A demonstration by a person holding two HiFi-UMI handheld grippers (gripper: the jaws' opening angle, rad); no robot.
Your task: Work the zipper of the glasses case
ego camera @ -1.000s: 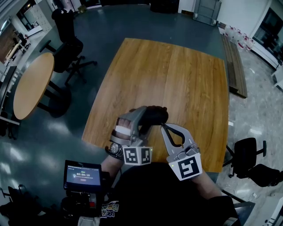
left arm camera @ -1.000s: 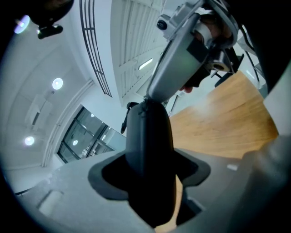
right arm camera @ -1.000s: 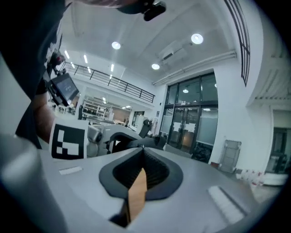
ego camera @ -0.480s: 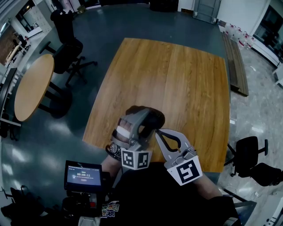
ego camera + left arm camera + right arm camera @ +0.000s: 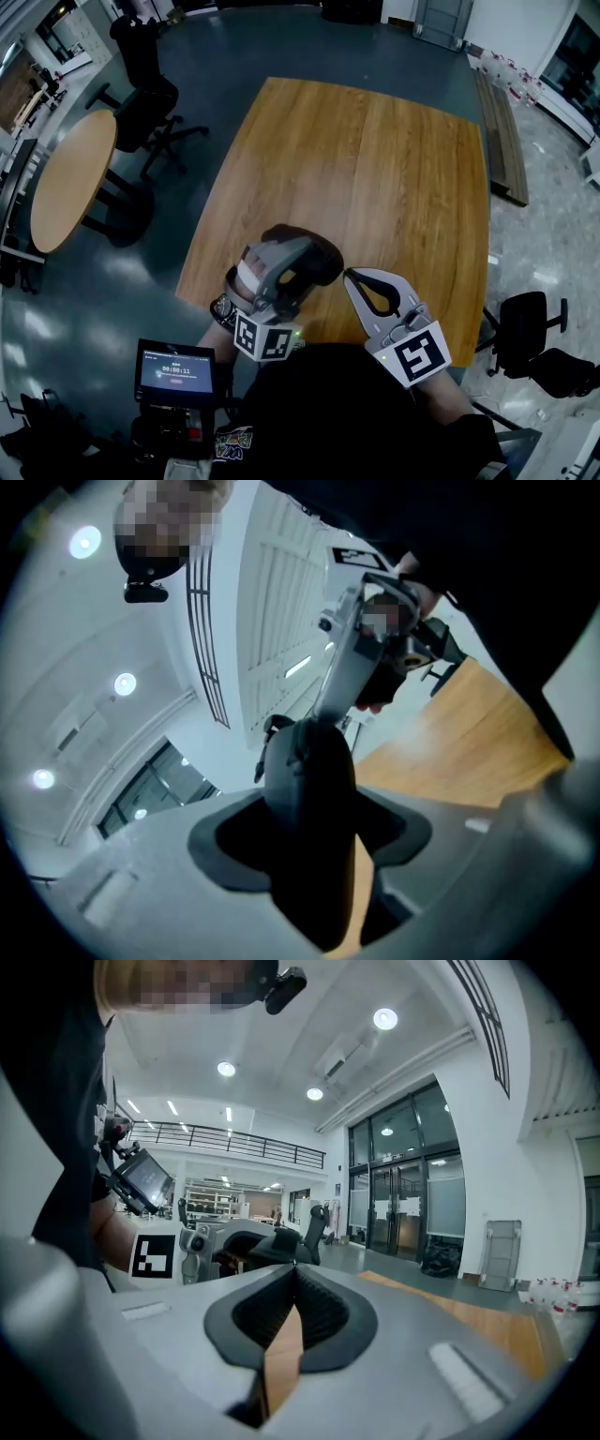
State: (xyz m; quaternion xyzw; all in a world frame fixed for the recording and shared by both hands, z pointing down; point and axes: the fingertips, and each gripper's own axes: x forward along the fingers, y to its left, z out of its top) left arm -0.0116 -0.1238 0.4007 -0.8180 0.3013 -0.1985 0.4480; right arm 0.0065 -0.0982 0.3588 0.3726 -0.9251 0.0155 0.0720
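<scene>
Left gripper — jaws just closing in — clamps the glasses case; right gripper pinched shut beside it.

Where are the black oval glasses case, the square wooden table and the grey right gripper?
black oval glasses case [image 5: 323, 255], head view, its rounded right end.
square wooden table [image 5: 375, 159], head view, bare top.
grey right gripper [image 5: 348, 275], head view, closed jaw tips.

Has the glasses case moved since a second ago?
Yes. Against the near edge of the wooden table, the glasses case has shifted left and slightly toward the person.
</scene>
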